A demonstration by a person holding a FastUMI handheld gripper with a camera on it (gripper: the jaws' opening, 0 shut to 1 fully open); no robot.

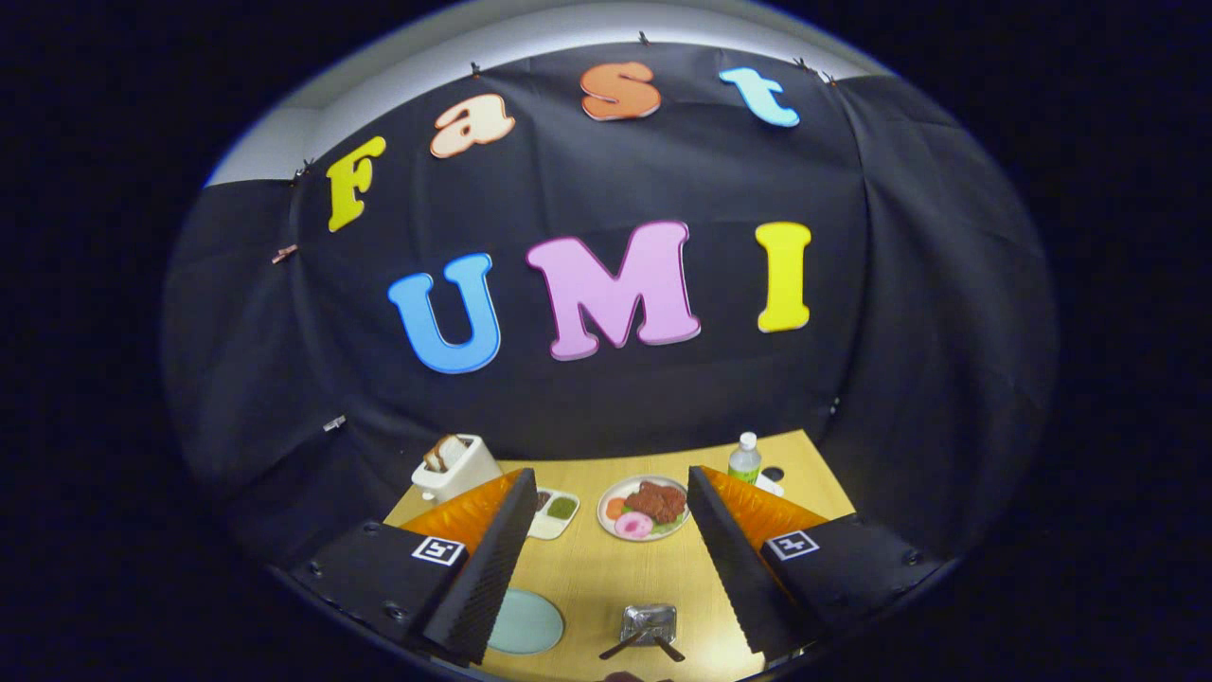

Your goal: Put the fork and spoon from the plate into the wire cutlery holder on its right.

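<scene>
Hovering high above the wooden table, gripper spread wide, fingers well apart and grasping nothing.

Lying between the fingers, toward the near edge of the table: a light blue-green plate, partly hidden behind the left finger, and just to its right a small wire cutlery holder. Leaning out of the holder toward the near edge: two dark handles, crossing; too small to tell fork from spoon. Nothing visibly lying on the showing part of the plate.

Sitting beyond the fingers, near the middle of the table: a round white dish of food with meat, greens and a pink slice. Lying left of it, touching the left finger's outline: a small white sauce tray with a green and a dark portion. Standing at the far left corner: a white toaster with bread slices sticking up. Standing near the far right corner, behind the right finger: a clear bottle with a white cap, and a dark round spot just beside it.

Standing over the straight path to the holder: nothing but open tabletop.
</scene>
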